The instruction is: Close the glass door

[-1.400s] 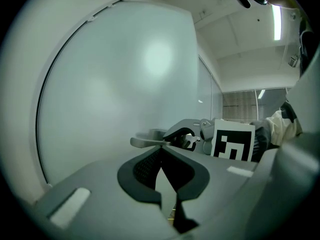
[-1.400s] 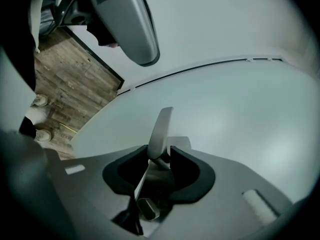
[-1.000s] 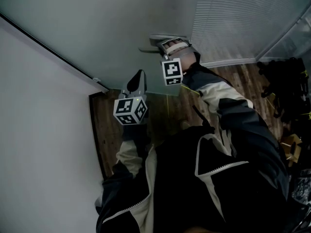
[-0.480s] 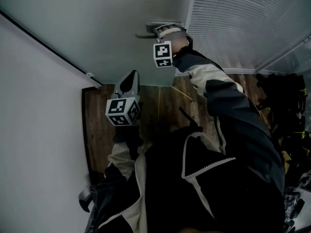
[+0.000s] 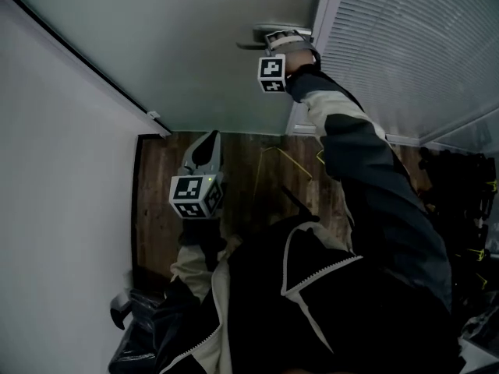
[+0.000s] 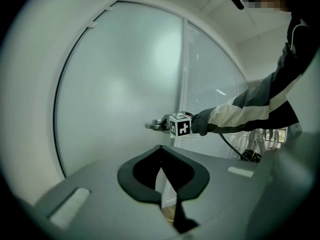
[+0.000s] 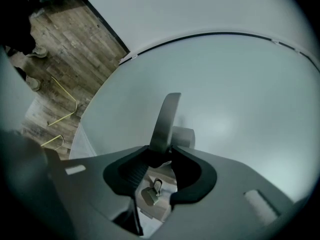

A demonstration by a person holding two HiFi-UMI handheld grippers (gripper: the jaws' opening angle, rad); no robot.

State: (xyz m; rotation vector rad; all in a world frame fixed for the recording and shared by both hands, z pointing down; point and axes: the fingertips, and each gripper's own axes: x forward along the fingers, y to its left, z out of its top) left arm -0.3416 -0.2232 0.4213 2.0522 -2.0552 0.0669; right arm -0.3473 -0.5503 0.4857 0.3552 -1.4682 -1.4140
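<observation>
The frosted glass door (image 5: pixel 179 45) fills the top of the head view. Its metal lever handle (image 5: pixel 256 39) sits near the door's right edge, beside the white frame. My right gripper (image 5: pixel 274 40) reaches out at arm's length, and its jaws are closing with the lever between them. In the right gripper view the lever (image 7: pixel 165 119) runs up out of the jaw tips (image 7: pixel 161 151), which press on it. My left gripper (image 5: pixel 204 148) hangs lower and nearer, shut and holding nothing, pointing at the door (image 6: pixel 120 84). It sees the right gripper (image 6: pixel 162 124) at the handle (image 6: pixel 152 126).
A white wall (image 5: pixel 54 193) stands at the left. A pane with blinds (image 5: pixel 405 45) adjoins the door on the right. Wooden floor (image 5: pixel 164 193) with yellow lines (image 5: pixel 284 158) lies below. Dark clutter (image 5: pixel 468 201) sits at the far right. A key (image 7: pixel 152 191) hangs below the handle.
The door has swung with the handle toward the blinds pane, and the gap at its right edge has closed. My right arm has stretched further out. The left gripper barely shifted.
</observation>
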